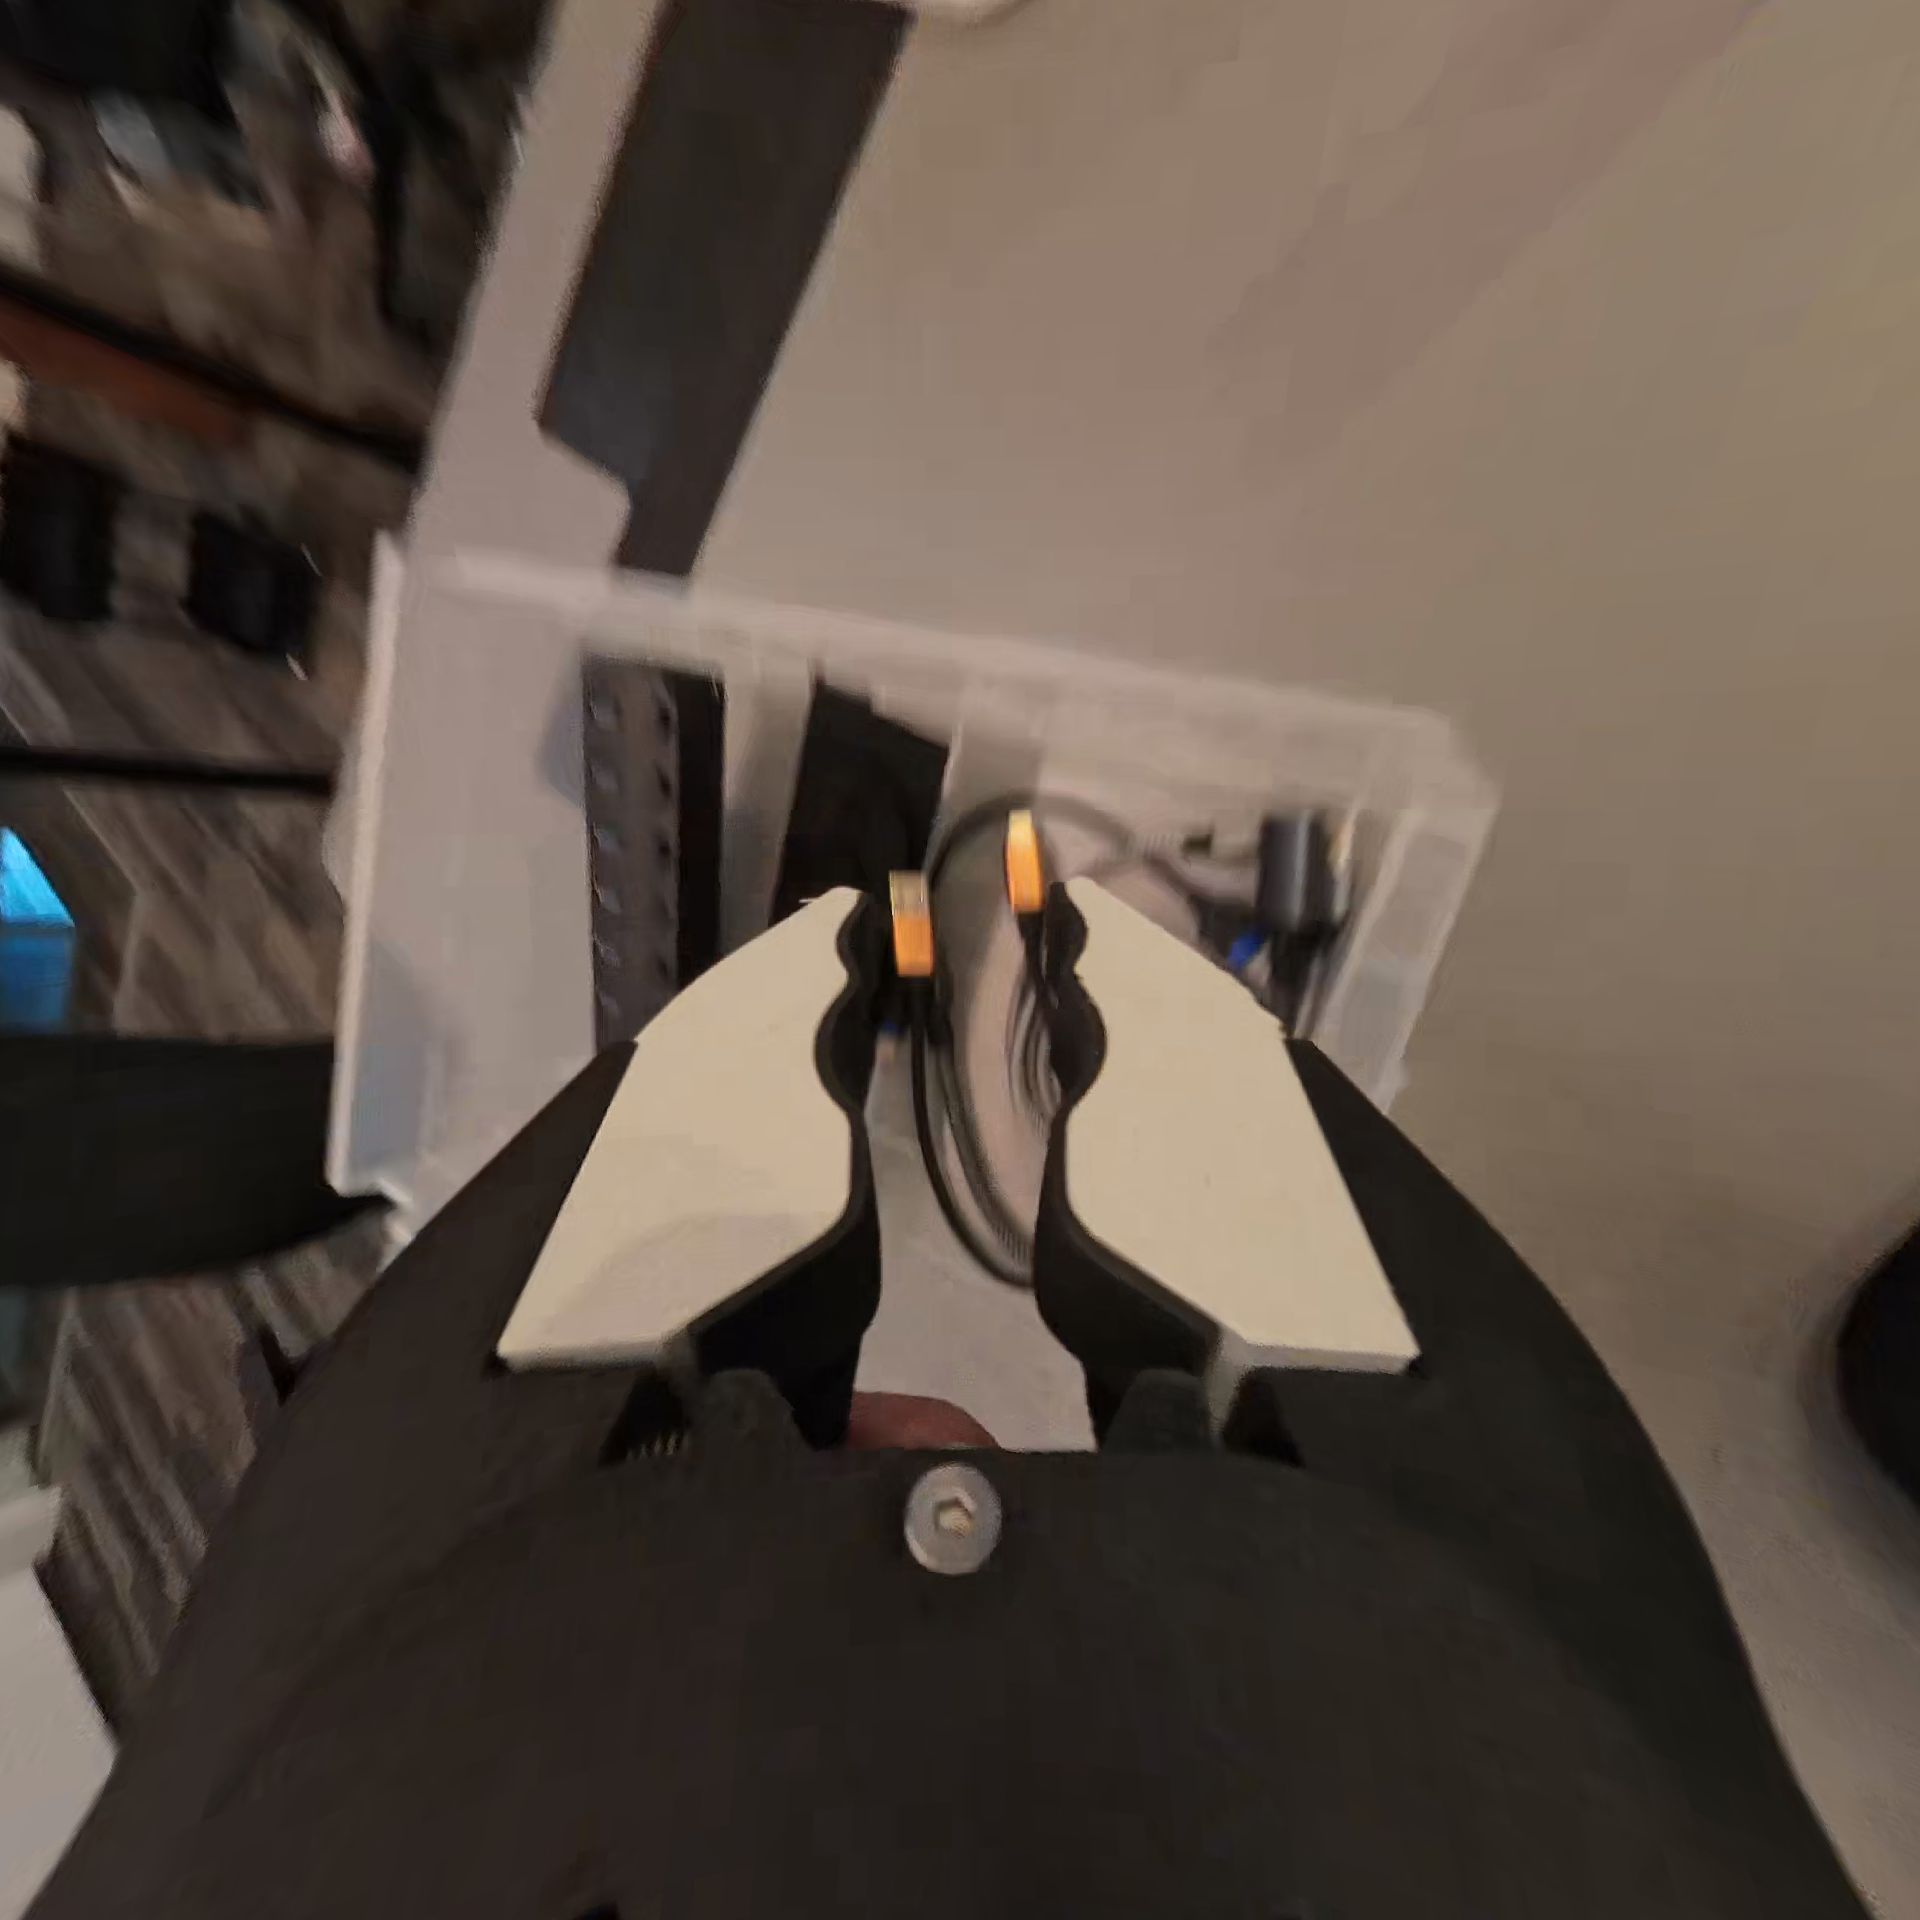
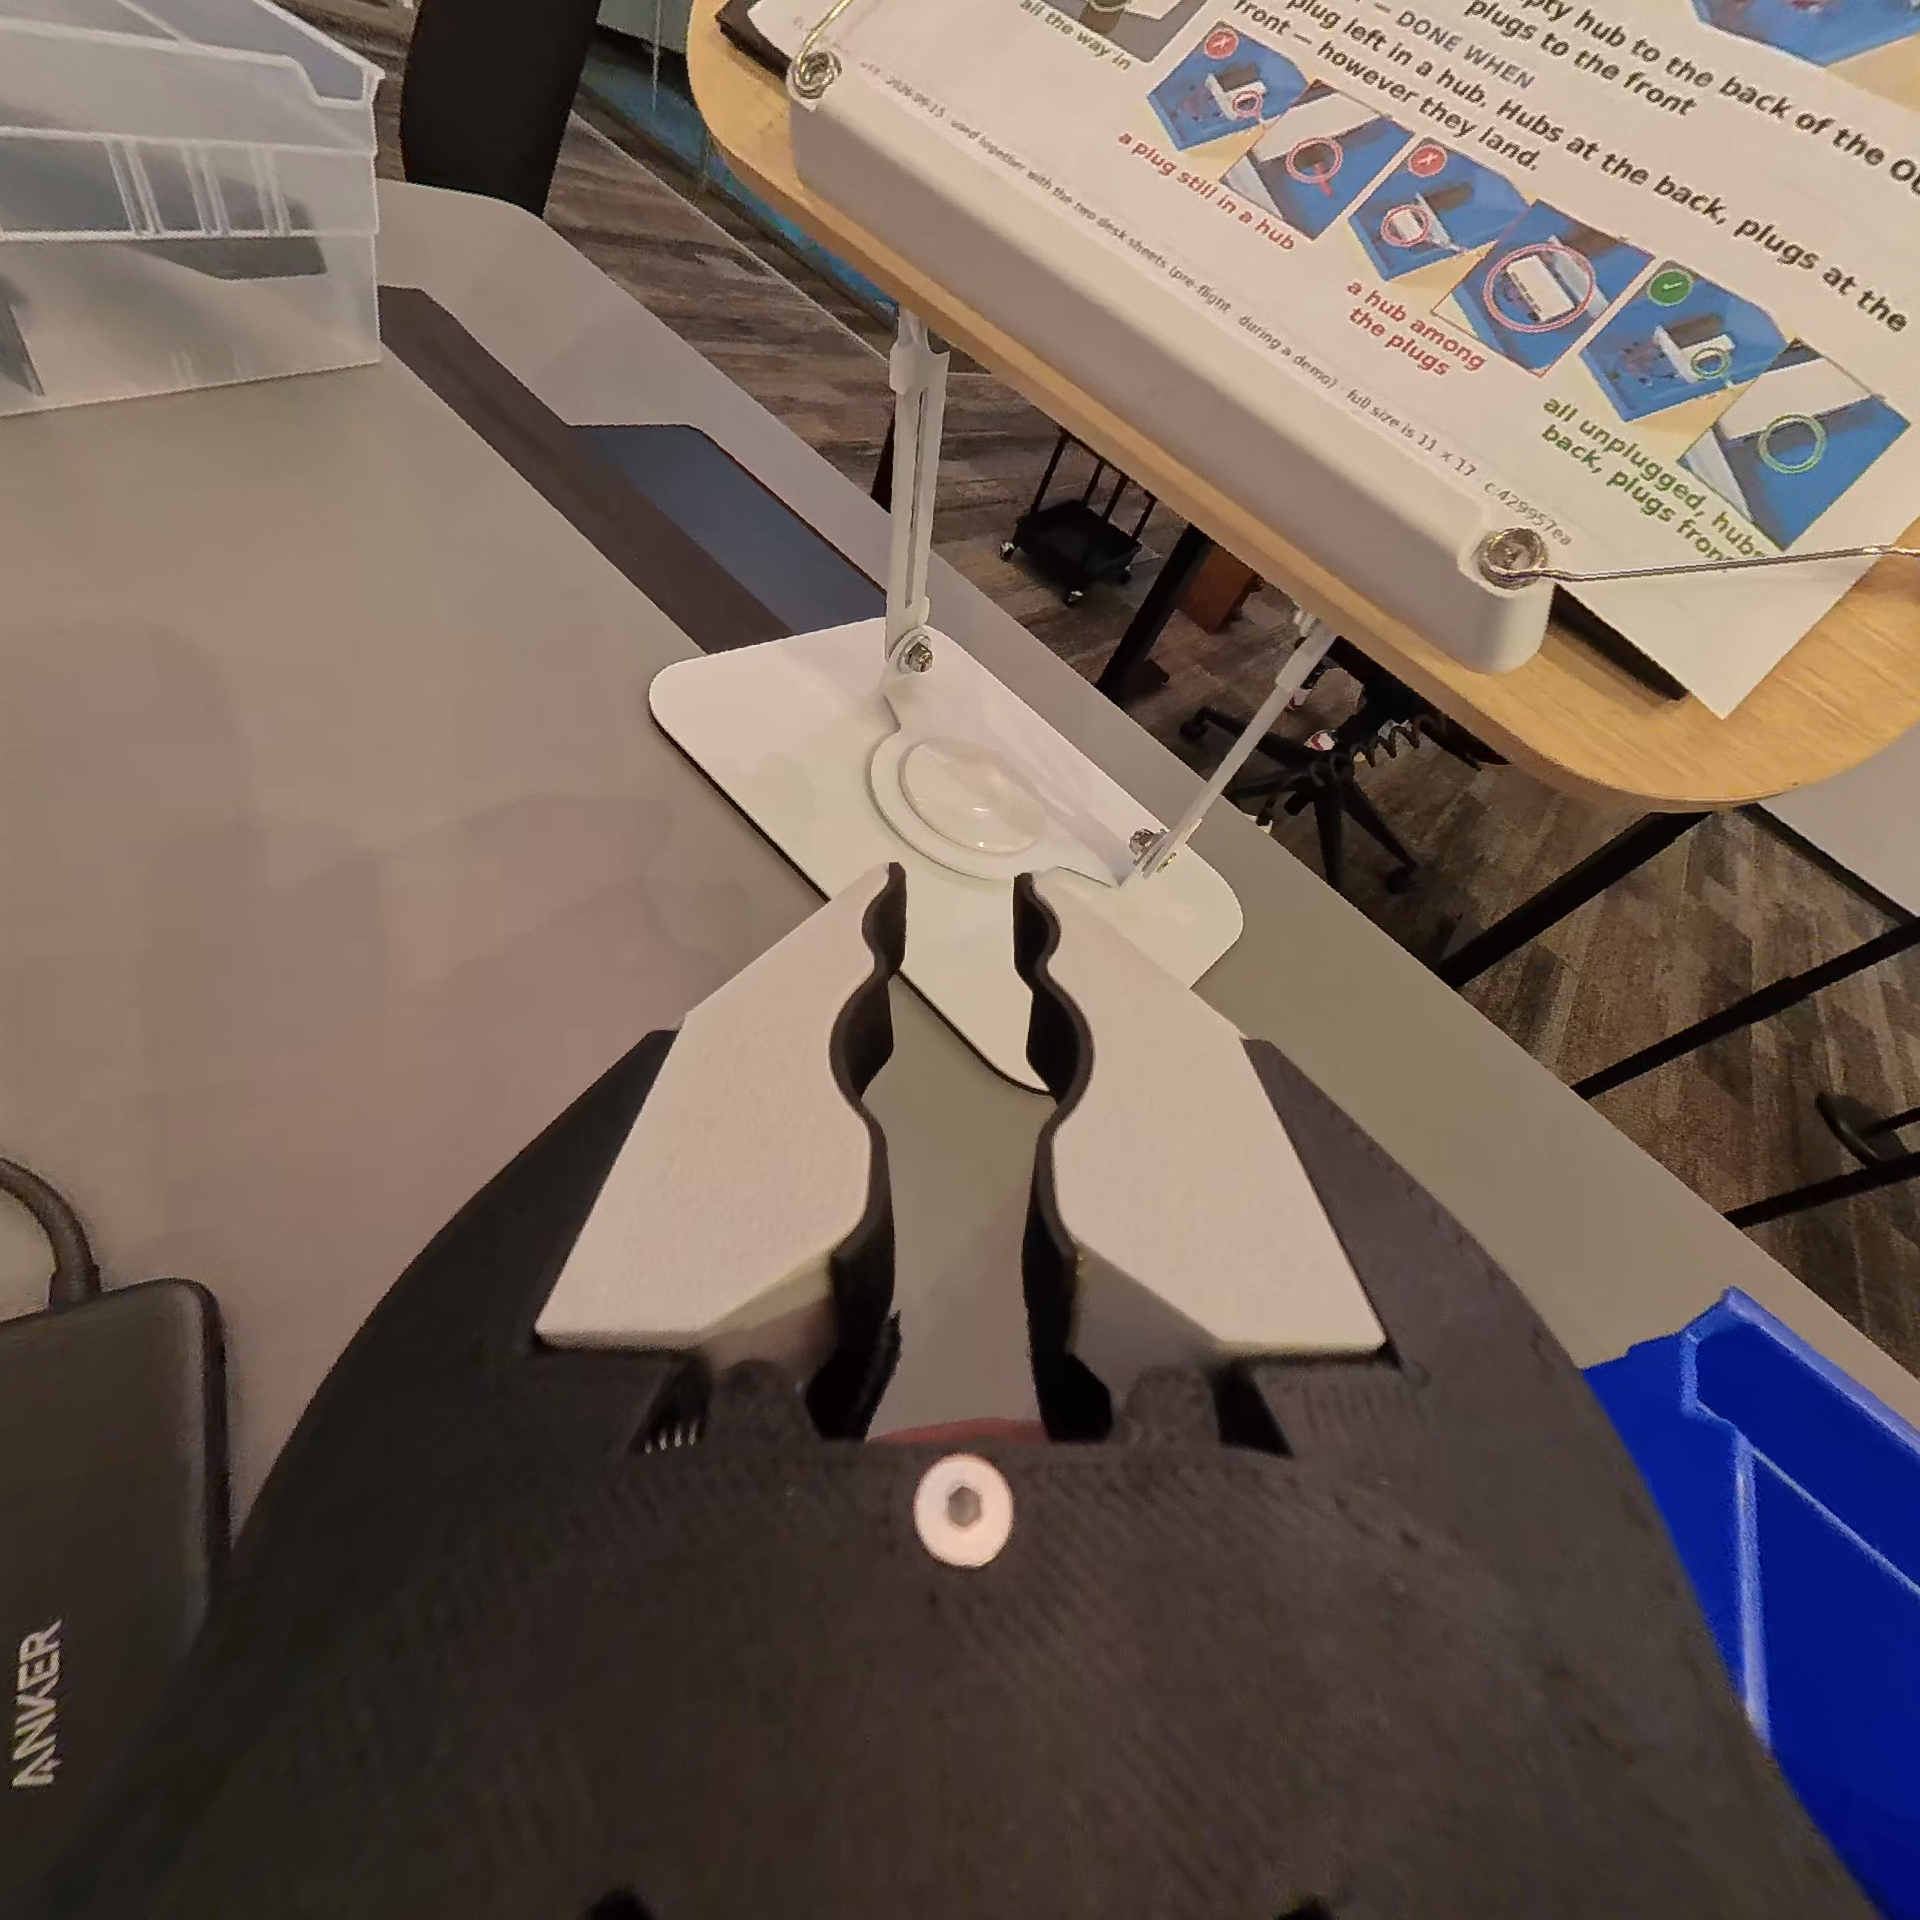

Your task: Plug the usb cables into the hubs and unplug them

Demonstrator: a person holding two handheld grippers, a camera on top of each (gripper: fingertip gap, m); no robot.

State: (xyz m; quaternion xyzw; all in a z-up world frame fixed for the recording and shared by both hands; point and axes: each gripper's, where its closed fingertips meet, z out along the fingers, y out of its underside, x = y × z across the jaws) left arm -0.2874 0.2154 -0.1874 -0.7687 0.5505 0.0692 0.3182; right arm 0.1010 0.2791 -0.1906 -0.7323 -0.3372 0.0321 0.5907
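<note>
The left wrist view is blurred. My left gripper [image 1: 961, 899] is open and empty, held above a clear plastic compartment box [image 1: 416, 831]. In the box, between and beyond my fingertips, lie black cables [image 1: 951, 1164] with two orange-bodied plugs [image 1: 912, 930] [image 1: 1023, 860]. A dark hub-like bar with a row of ports [image 1: 629, 852] stands in a left compartment. Another dark device [image 1: 1294, 868] lies in the right compartment. My right gripper [image 2: 956, 883] is open and empty, over the grey table [image 2: 312, 779] near its edge.
A white document stand [image 2: 831, 717] with a printed sheet [image 2: 1507, 208] rises just beyond my right gripper. A black power bank [image 2: 94, 1507] lies at lower left, a blue bin [image 2: 1808, 1475] at lower right, a clear box [image 2: 177, 208] at far left. Floor lies beyond the table edge. Across from one pair of fingers to the other is roughly 40 centimetres. From my right tips it is roughly 15 centimetres to the black power bank [image 2: 94, 1507]; from my left, 35 centimetres.
</note>
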